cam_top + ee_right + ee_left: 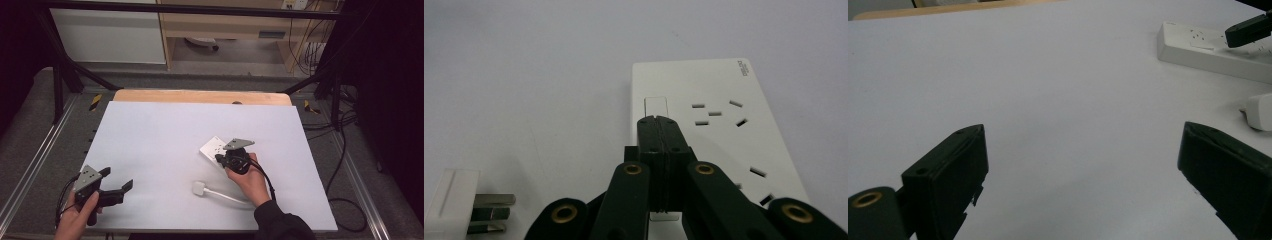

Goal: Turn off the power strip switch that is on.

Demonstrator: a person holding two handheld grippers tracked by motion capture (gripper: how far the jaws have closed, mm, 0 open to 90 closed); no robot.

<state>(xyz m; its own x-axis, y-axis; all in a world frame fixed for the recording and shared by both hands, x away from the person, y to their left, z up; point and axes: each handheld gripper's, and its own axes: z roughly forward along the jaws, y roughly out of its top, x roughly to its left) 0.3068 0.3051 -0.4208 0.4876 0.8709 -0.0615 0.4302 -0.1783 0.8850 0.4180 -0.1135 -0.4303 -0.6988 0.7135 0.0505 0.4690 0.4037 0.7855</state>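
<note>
The right tongs sit over the near end of a white power strip, which lies flat on the white worktop, a little right of the middle in the high view. In the right gripper view the two black jaws are pressed flat against each other with nothing between them, and their joined tips rest at the rectangular switch on the strip's top face; whether they press on it or only hover just above it I cannot tell. To the right of the switch on that face run groups of socket slots, and all of them that show are free.

A white plug lies on the worktop just in front of the strip, apart from it, with its white cable running off to the right under the person's right hand. In the right gripper view the plug is at the lower left with its metal pins pointing towards the tongs, lying flat.

The left tongs are held at the near left corner of the worktop, well apart from the strip and plug. Their jaws stand wide open and hold nothing; in the left gripper view bare worktop lies between them, with the strip and the plug far off at the right edge. The left hand grips the handle from below
</note>
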